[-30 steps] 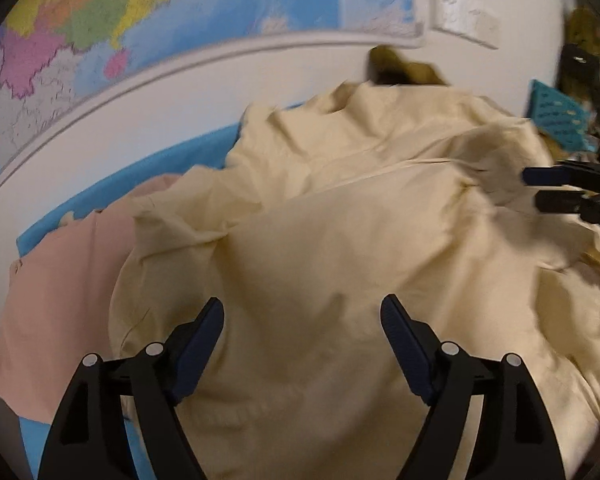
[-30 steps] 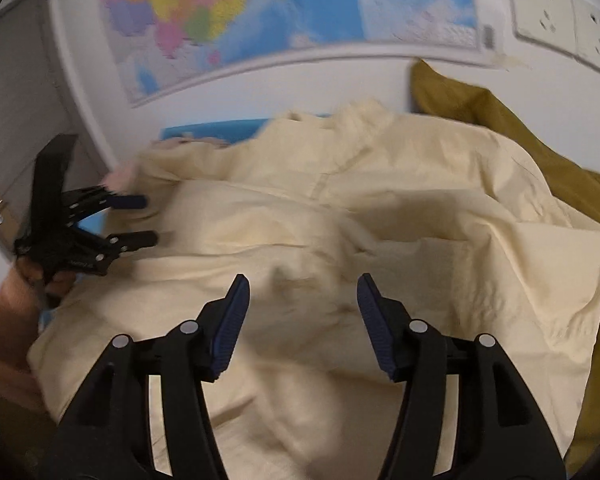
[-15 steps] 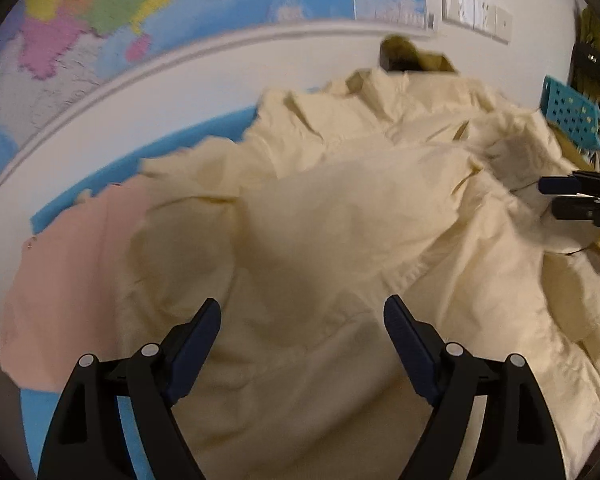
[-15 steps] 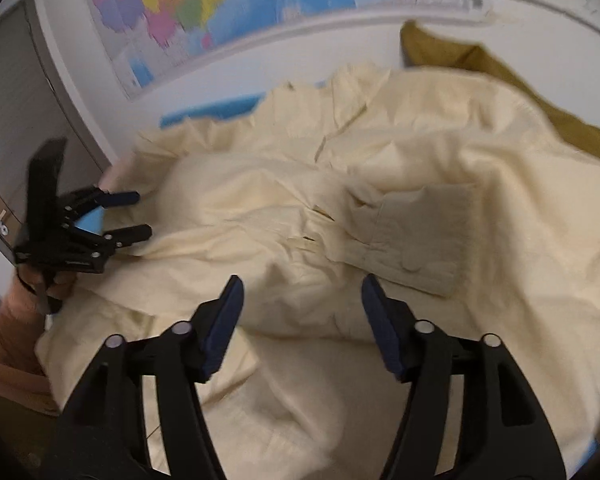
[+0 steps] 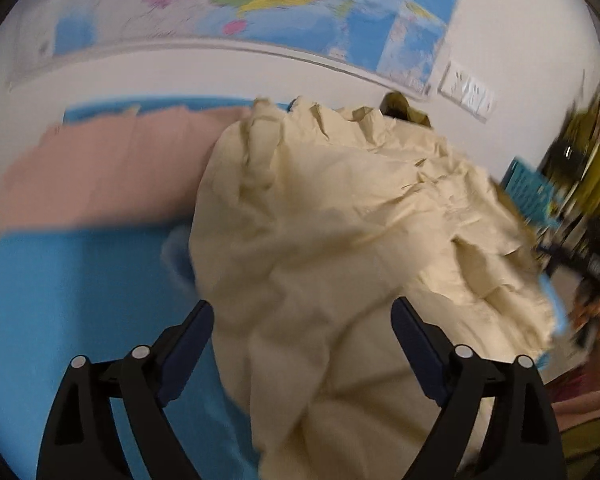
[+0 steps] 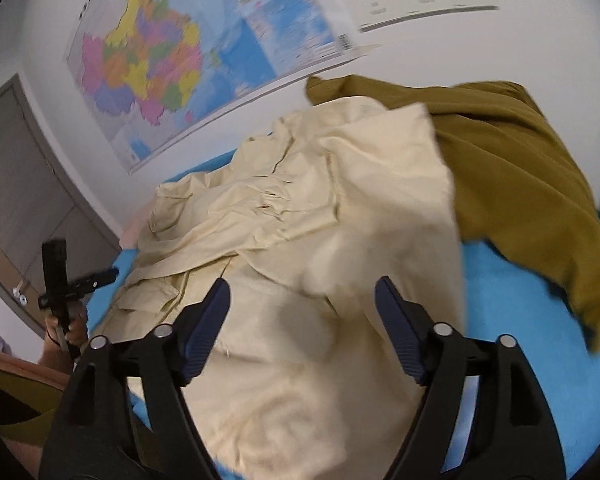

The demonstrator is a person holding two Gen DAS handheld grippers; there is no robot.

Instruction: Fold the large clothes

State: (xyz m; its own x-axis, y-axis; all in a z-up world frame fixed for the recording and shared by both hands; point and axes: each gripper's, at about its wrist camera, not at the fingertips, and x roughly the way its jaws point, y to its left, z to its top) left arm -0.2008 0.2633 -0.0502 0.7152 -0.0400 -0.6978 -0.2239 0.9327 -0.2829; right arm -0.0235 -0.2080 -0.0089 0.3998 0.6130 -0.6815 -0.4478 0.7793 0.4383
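Half a second ago the cream shirt (image 5: 340, 240) lay spread wide with a buttoned cuff showing beside the right gripper (image 6: 302, 312); now it is bunched into a narrower, crumpled heap on the blue bench (image 5: 80, 300), and bare blue shows to its left where cloth lay before. Both views are blurred and swung, so the person seems to be repositioning; the folding looks barely begun, with the shirt needing to be flattened again. The left gripper (image 5: 302, 328) hovers over the shirt's near edge with jaws apart and nothing between them; the right gripper likewise stands with jaws wide apart above the shirt. Counted: one cream shirt, one pink garment (image 5: 100, 168) left of the shirt, one olive garment (image 6: 520, 184) to its right, two grippers
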